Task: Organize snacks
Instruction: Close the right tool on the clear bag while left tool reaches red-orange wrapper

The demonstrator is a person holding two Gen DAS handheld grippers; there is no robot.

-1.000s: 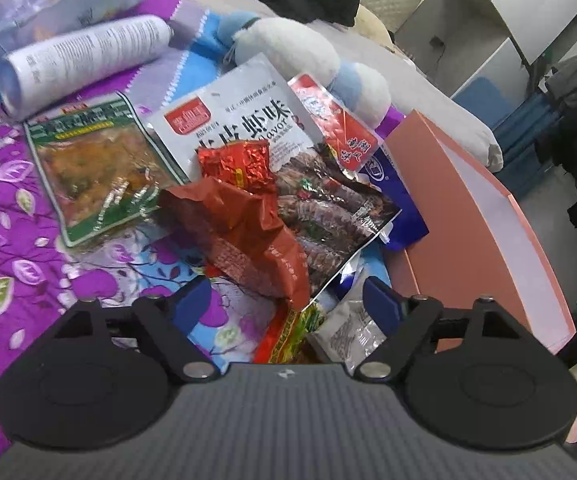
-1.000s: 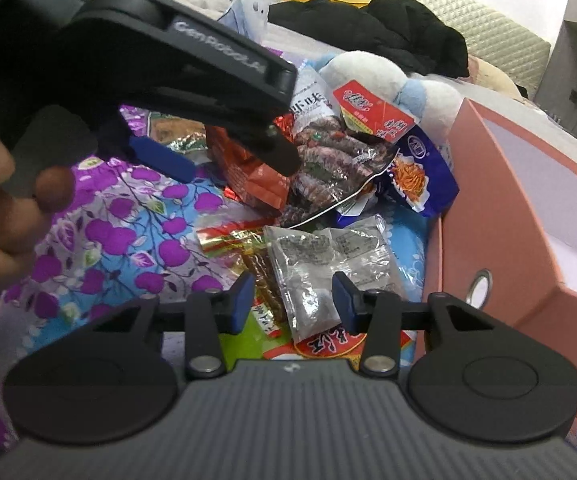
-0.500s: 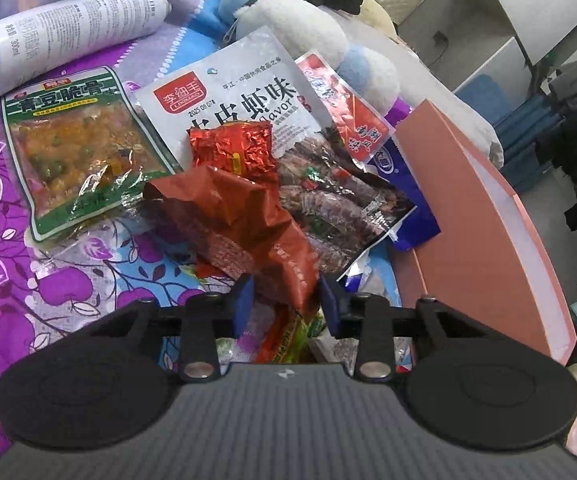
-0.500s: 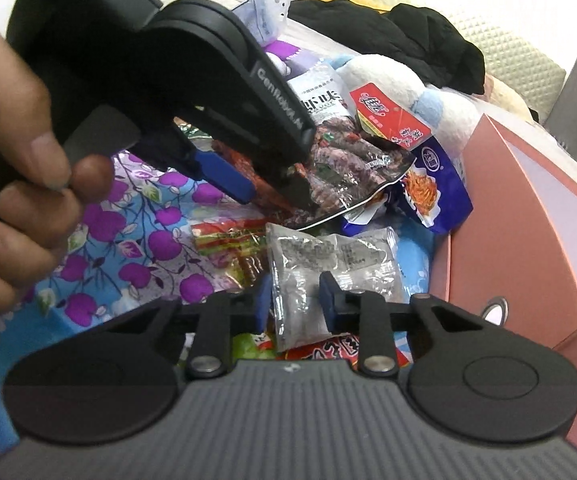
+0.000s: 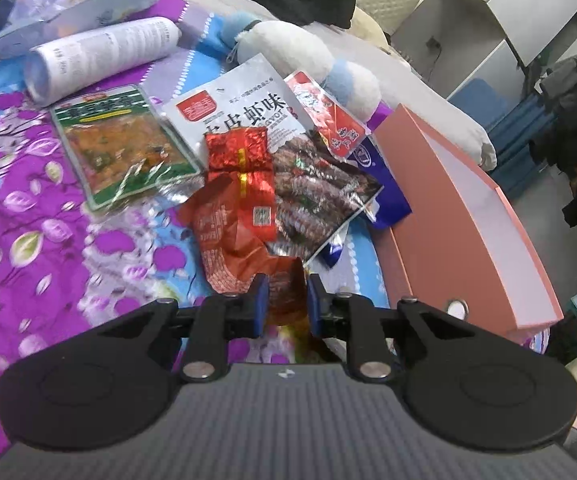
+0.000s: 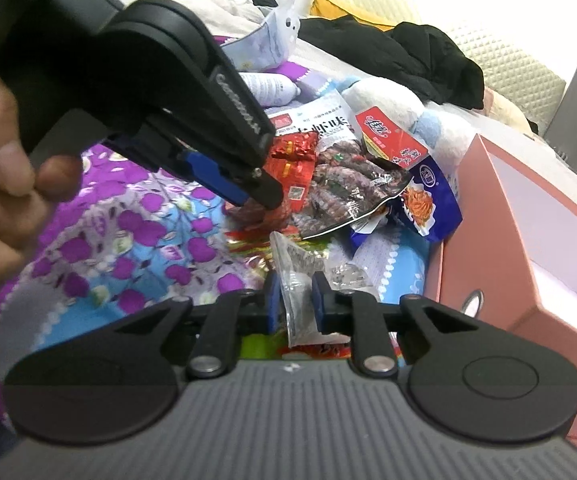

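Now the left tool is pinched shut on the near edge of a red packet, which lies on the snack pile on the bed. Beside it, the right tool is clamped on a clear packet. Just right of the pile stands a pink box, open on top.

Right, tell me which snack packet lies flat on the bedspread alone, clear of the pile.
The green packet showing yellowish contents, left of the pile, beside the white tube. The other packets overlap one another by the pink box.
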